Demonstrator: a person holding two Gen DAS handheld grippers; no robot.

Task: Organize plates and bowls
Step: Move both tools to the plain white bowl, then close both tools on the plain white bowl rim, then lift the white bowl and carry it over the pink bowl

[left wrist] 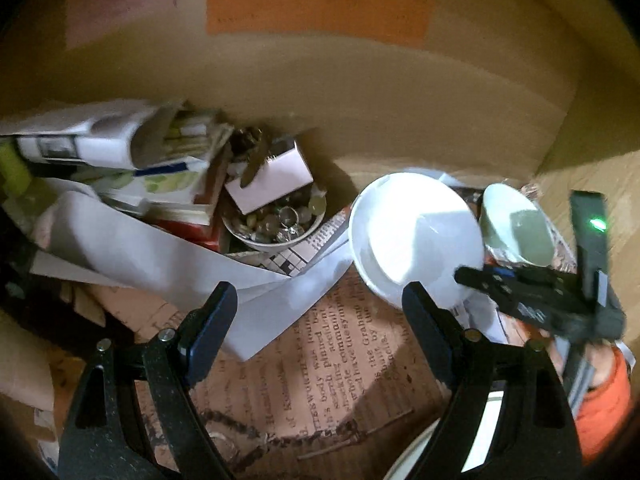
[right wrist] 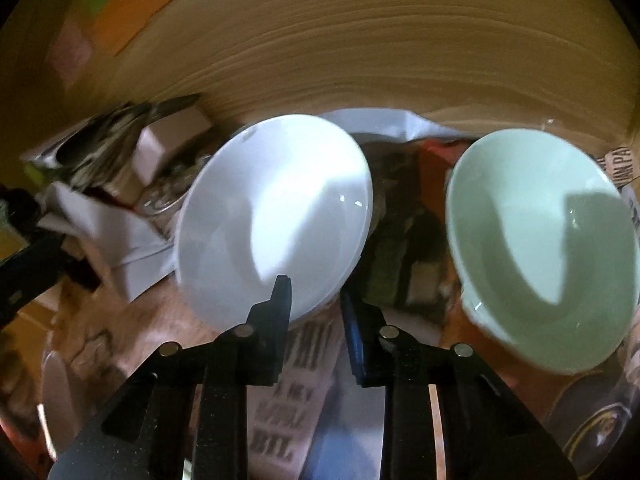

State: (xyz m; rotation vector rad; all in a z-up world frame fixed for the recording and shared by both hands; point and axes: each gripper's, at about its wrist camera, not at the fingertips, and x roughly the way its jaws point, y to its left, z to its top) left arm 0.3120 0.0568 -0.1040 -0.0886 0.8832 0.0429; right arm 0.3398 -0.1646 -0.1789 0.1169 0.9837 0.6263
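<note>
While the right tool [right wrist: 314,300] is pinching the tilted white bowl's [right wrist: 276,216] near rim, the bowl is risking slipping against the green bowl [right wrist: 540,248] beside it, the left tool [left wrist: 320,312] gaping empty.

This looks like a lived-in home, a cluttered corner used for storage rather than a tidy kitchen. Old newspaper [left wrist: 320,360] lines the surface, one sheet showing a crossword. A heap of books and loose papers [left wrist: 132,176] lies at the left, beside a small bowl of trinkets [left wrist: 276,224] filled with pebbles or beads and a pale card box. A white bowl [right wrist: 276,216] and a pale green bowl [right wrist: 540,240] sit among this household clutter. Behind it all stands a large cardboard box [left wrist: 360,92] bearing orange and pink labels.
</note>
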